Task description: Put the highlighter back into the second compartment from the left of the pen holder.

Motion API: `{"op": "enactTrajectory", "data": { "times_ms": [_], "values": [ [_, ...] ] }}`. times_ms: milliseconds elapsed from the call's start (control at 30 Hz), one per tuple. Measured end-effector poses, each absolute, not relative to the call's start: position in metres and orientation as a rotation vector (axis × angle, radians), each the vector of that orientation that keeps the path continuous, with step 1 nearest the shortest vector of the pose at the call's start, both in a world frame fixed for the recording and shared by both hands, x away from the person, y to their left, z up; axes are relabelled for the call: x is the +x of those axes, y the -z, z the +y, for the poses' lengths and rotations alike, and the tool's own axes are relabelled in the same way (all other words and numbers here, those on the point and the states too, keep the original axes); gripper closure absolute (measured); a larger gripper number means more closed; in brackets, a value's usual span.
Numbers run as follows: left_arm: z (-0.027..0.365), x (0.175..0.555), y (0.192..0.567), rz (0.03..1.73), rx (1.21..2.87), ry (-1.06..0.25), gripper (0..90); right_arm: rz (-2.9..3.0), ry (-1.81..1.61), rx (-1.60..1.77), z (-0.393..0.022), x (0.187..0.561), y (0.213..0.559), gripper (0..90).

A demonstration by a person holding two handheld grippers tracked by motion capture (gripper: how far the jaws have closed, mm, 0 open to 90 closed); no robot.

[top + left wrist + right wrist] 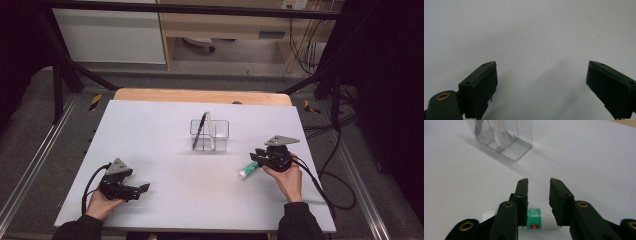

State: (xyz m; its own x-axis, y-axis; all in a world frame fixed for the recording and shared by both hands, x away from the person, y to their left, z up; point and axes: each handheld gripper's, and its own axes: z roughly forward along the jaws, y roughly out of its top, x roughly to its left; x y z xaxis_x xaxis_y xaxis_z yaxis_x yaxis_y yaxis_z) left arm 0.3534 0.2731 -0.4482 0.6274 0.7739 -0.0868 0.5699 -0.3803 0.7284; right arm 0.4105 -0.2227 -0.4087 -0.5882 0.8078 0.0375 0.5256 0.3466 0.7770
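Green-and-white tube (248, 170) is lying flat on the white table (165, 150), near its R edge, w/ long axis running approx 2-to-8 o'clock in the high view, capped white end toward 8. In the right gripper view the tube (534, 218) is lying crosswise under the jaws, between and just below the pads, so the grip line is sitting square across its length. Right gripper (258, 155) is sitting at the tube's 2 o'clock end, jaws partly apart, straddling the tube; can't tell if pads are pressing yet, looks like not. Clear bin (209, 135) w/ pens already standing in it is sitting at approx 11 o'clock from the tube, near but apart. Left gripper (144, 188) is resting well apart at 9 o'clock, jaws wide apart over bare table, nothing between. R hand is the nearer one by far.
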Motion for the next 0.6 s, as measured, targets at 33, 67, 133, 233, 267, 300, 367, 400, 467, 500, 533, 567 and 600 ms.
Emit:
{"op": "enactTrajectory", "data": {
  "times_ms": [33,67,133,233,267,300,367,400,467,500,533,567,600],
  "values": [
    [0.273,0.353,0.448,1.048,2.096,-0.346,10.0,2.269,-1.089,1.181,-0.226,0.411,0.411,71.7],
    [0.273,0.353,0.448,1.051,2.096,-0.344,10.0,2.269,-1.081,1.197,-0.229,0.412,0.414,73.7],
    [0.272,0.354,0.449,1.051,2.098,-0.343,10.1,2.268,-1.065,1.205,-0.234,0.414,0.418,77.1],
    [0.272,0.354,0.449,1.048,2.105,-0.344,10.0,2.252,-1.045,1.23,-0.241,0.417,0.423,81.7],
    [0.272,0.354,0.449,1.05,2.104,-0.342,10.0,2.244,-1.041,1.241,-0.243,0.418,0.424,83.5],
    [0.271,0.354,0.449,1.05,2.106,-0.342,10.0,2.239,-1.035,1.262,-0.245,0.419,0.425,85.3],
    [0.271,0.354,0.449,1.049,2.106,-0.342,10.0,2.222,-1.026,1.3,-0.249,0.422,0.428,88.7],
    [0.271,0.354,0.449,1.048,2.105,-0.342,10.0,2.221,-1.021,1.31,-0.25,0.423,0.429,90.0],
    [0.271,0.353,0.449,1.047,2.106,-0.342,10.1,2.218,-1.011,1.316,-0.252,0.425,0.432,90.0],
    [0.271,0.354,0.449,1.048,2.106,-0.342,10.1,2.225,-1.014,1.315,-0.253,0.425,0.433,90.0],
    [0.271,0.354,0.449,1.048,2.108,-0.342,10.1,2.234,-1.012,1.315,-0.253,0.426,0.435,90.0],
    [0.271,0.354,0.449,1.047,2.108,-0.341,10.0,2.243,-1.003,1.305,-0.253,0.427,0.436,90.0],
    [0.271,0.354,0.449,1.047,2.109,-0.34,10.1,2.25,-0.998,1.299,-0.252,0.427,0.438,90.0]
  ]
}}
